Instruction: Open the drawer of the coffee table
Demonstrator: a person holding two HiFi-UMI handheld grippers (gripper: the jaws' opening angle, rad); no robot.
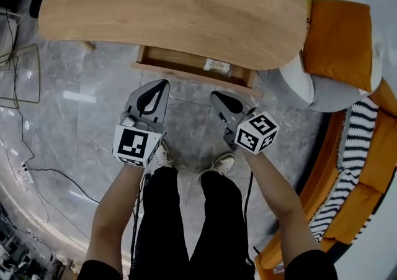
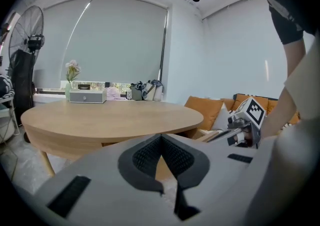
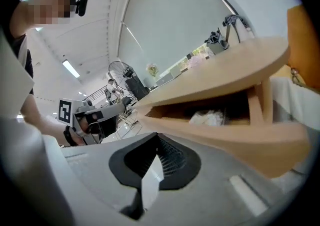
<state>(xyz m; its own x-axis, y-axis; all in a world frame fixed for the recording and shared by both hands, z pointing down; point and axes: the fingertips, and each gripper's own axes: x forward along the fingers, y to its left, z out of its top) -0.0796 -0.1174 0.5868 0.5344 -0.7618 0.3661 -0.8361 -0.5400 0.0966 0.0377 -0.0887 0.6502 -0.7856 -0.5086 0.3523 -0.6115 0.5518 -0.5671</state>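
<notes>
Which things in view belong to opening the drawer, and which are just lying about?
Job: coffee table; drawer, already pulled out; left gripper and right gripper, both with jaws shut and empty.

Lying about: white item inside the drawer; orange cushion; striped fabric; fan.

Grey marble floor (image 1: pixel 80 105), orange sofa (image 1: pixel 379 167), standing fan (image 2: pixel 27 34), blind-covered window (image 2: pixel 120 44)

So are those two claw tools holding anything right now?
No, nothing is held. The left gripper and the right gripper both have their jaws together and empty, apart from the open drawer.
</notes>
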